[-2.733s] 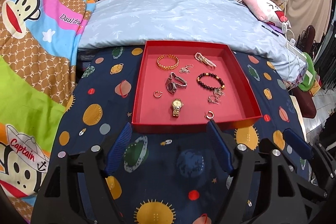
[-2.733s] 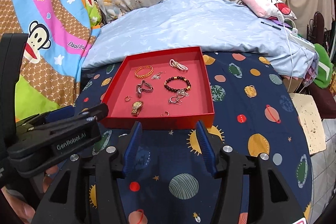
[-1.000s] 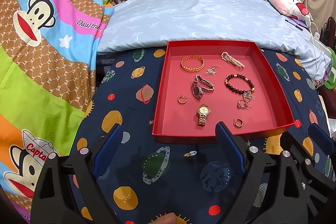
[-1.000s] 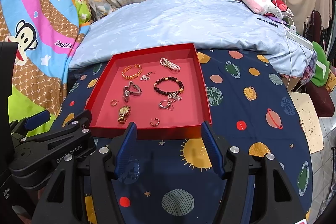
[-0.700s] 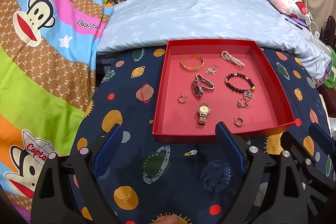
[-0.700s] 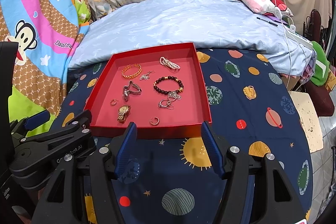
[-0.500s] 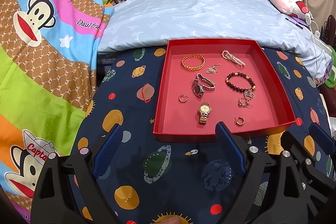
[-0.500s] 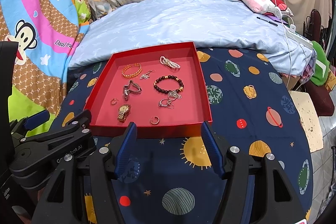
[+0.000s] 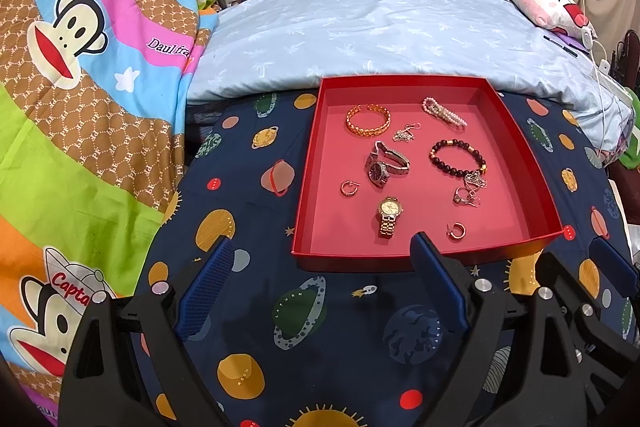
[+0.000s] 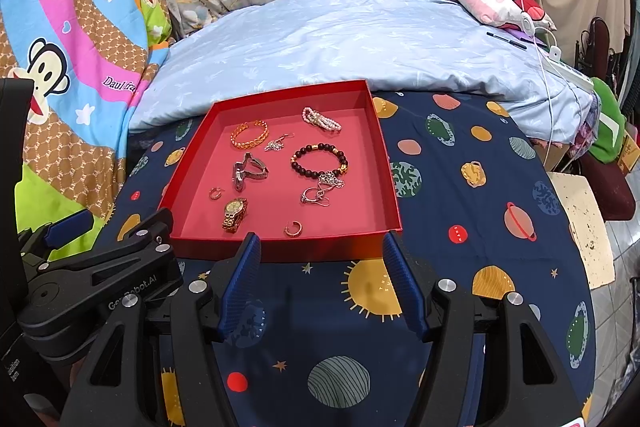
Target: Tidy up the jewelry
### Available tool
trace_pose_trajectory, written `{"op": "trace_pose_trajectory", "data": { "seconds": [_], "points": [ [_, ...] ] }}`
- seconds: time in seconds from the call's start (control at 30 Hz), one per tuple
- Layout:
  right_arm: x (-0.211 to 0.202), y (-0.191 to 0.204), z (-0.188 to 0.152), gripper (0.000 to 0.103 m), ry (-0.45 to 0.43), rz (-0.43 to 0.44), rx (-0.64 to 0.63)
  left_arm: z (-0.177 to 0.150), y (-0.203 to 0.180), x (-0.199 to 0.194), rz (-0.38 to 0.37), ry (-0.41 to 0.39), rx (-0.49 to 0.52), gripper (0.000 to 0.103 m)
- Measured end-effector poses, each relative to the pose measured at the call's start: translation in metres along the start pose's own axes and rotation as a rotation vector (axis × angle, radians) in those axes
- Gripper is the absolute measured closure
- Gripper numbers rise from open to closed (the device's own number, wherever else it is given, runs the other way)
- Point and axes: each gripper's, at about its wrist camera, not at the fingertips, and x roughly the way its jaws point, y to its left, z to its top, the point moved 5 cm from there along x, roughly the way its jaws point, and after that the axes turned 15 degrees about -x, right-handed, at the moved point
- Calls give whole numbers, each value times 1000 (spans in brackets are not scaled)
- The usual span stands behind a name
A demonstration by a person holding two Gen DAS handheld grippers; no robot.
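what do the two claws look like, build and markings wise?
Both match: matte black angular plastic frames with triangular cutouts, silver round bolt heads, and dark blue ribbed pads on the fingers. The left claw shows that in its own view. The right claw does too; beside it, the left unit's black body carries white "GenRobot.AI" lettering. No cables or sleeves visible.

Under my tools lies a navy planet-print sheet [image 9: 256, 311]; beyond it a pale blue quilt [image 9: 372, 31], a monkey-print blanket [image 9: 76, 75], and a pink plush pillow [image 10: 500, 3].

black plastic tool [image 10: 322, 279] frames, blue ribbed pads [image 10: 240, 281], silver screws, white lettering.
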Motion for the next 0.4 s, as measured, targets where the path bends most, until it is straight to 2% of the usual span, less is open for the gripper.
{"op": "trace_pose_trajectory", "data": {
  "seconds": [0.23,0.4],
  "points": [
    [-5,0,0,28,-18,-61,-5,0,1,0,6,7,-15,16],
    [-5,-4,0,24,-18,-68,15,-1,4,1,-1,14,-37,16]
  ]
}}
